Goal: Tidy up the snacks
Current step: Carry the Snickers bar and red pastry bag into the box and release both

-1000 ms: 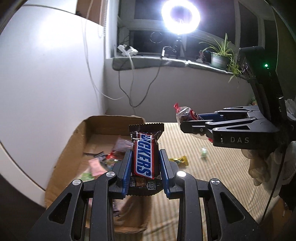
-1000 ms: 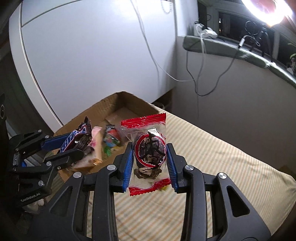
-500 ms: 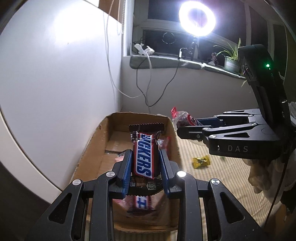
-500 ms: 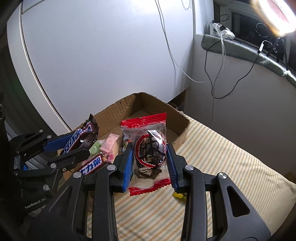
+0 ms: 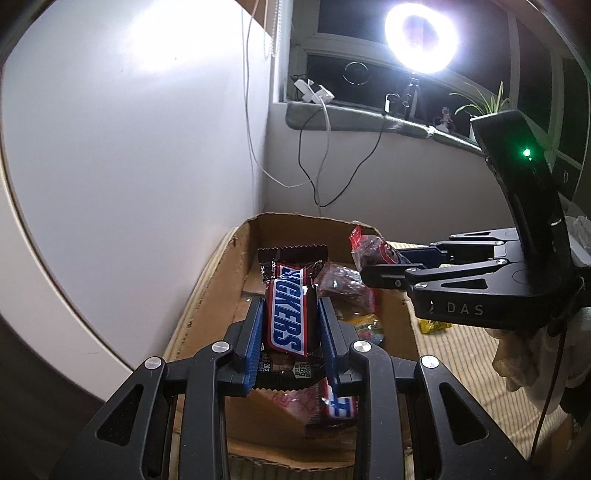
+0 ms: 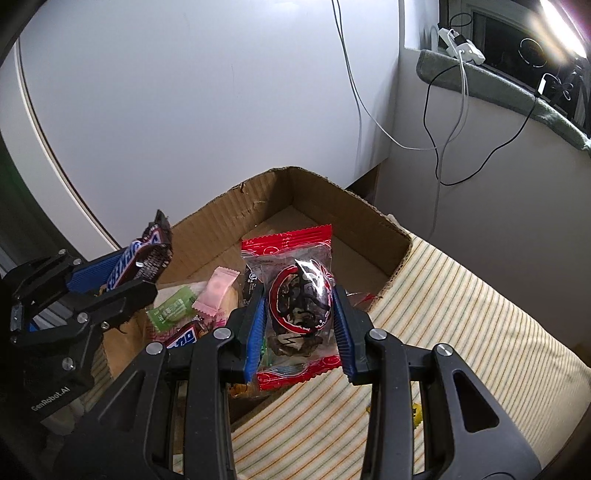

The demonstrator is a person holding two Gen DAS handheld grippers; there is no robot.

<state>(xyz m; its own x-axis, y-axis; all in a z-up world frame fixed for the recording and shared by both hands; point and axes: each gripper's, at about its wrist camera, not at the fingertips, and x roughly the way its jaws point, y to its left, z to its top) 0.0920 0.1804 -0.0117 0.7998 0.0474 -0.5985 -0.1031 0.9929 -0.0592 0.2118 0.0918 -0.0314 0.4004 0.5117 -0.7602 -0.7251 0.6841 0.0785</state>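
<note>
My left gripper (image 5: 290, 308) is shut on a brown Snickers bar (image 5: 290, 314) and holds it upright above the open cardboard box (image 5: 221, 295). My right gripper (image 6: 299, 306) is shut on a red-edged clear snack packet (image 6: 295, 306) and holds it over the box's near right side (image 6: 388, 251). The right gripper also shows in the left wrist view (image 5: 380, 264), with the packet (image 5: 369, 247) over the box's far right corner. The left gripper with the Snickers (image 6: 136, 264) shows at the left of the right wrist view. Inside the box lie another Snickers (image 5: 338, 404), a pink sweet (image 6: 218, 291) and a green packet (image 6: 171, 306).
The box stands on a striped cloth (image 6: 461, 332) beside a white cabinet wall (image 5: 129, 147). A yellow sweet (image 5: 434, 325) lies on the cloth right of the box. Cables (image 5: 325, 155) hang from the windowsill behind. A ring light (image 5: 419, 35) glares above.
Both grippers have moved left toward the box, and now hold their snacks above it. The box has grown larger in both views. Both grips are unchanged.
</note>
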